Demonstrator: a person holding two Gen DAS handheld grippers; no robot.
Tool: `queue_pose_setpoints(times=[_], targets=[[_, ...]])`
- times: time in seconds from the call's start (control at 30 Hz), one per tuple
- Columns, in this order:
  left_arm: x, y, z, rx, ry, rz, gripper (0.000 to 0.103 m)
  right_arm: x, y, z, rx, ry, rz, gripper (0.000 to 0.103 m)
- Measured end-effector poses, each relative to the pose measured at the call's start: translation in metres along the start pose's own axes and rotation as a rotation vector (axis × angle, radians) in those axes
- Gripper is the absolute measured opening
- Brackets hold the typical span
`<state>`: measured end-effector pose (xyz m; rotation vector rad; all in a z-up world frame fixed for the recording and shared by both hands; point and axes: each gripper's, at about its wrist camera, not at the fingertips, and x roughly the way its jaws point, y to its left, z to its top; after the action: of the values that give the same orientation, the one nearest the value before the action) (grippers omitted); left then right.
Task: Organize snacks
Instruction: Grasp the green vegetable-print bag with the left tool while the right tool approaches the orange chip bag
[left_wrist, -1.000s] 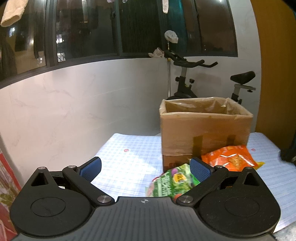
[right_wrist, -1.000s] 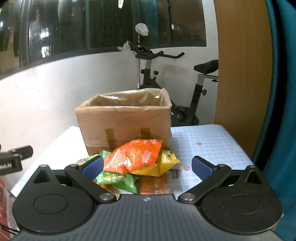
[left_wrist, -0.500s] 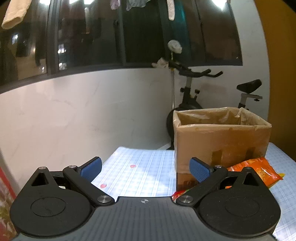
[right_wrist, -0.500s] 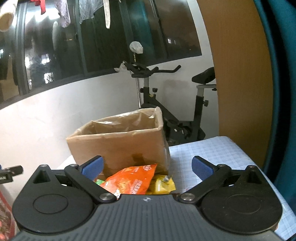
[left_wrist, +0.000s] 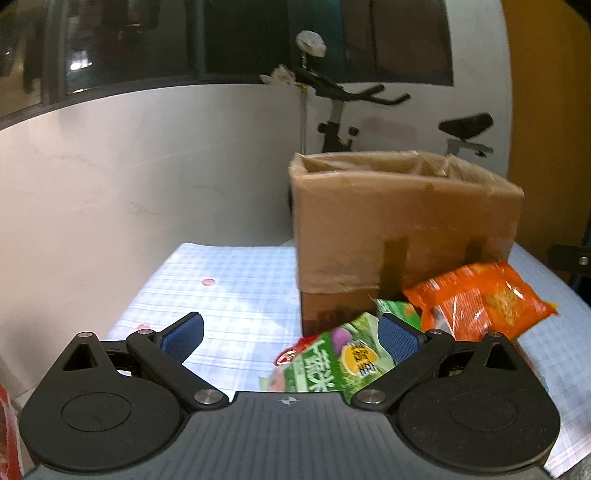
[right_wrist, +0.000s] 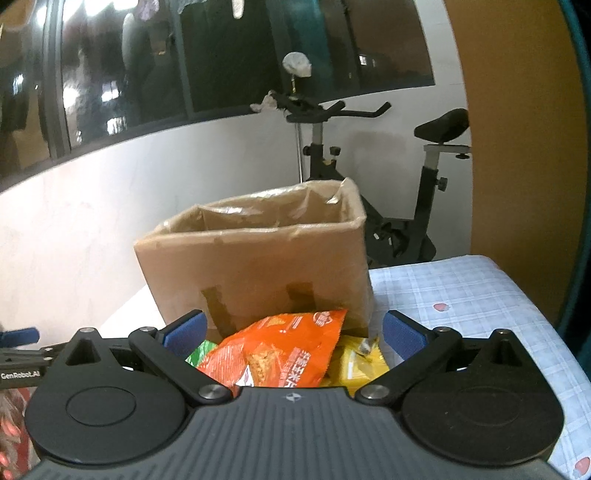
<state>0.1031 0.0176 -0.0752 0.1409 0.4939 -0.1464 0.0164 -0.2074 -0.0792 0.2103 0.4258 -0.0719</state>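
Compared with half a second ago, both cameras look lower: the window takes less of each view and the snack pile shows again in front of the box (left_wrist: 402, 229), which stands open on the checked cloth (left_wrist: 229, 280). An exercise bike (right_wrist: 413, 192) stands behind the box. In the left view the green bag (left_wrist: 332, 365), then almost hidden, is seen again. The left gripper (left_wrist: 290, 336) is level and wide open, holding nothing; its right pad (left_wrist: 397, 338) is in front of the green bag. The right gripper (right_wrist: 293, 334) is also wide open and empty, with the orange bag (right_wrist: 280, 354) seen between its fingers. Only the right view shows the yellow bag (right_wrist: 356, 363), partly under the orange one. Only the left view shows the print on the green bag.
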Motion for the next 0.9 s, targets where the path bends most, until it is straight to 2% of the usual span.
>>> queue_pose_setpoints(times=[0.2,0.4,0.5,0.7,0.9], targets=[[0.017,-0.019,-0.011,0.016,0.031,-0.064,0.102,0.025,0.005,-0.017,-0.064,0.017,-0.033,0.103],[0.031,-0.025,-0.026,0.018,0.086,-0.063,0.101,0.036,0.003,-0.03,-0.056,0.039,-0.014,0.103],[0.025,-0.025,-0.032,0.029,0.054,-0.066,0.101,0.039,0.001,-0.035,-0.038,0.051,-0.003,0.103],[0.005,-0.039,-0.046,0.143,-0.043,-0.064,0.101,0.039,-0.005,-0.043,0.016,0.054,0.011,0.103],[0.003,-0.047,-0.057,0.187,-0.02,-0.069,0.101,0.034,-0.005,-0.046,0.029,0.047,0.016,0.103]])
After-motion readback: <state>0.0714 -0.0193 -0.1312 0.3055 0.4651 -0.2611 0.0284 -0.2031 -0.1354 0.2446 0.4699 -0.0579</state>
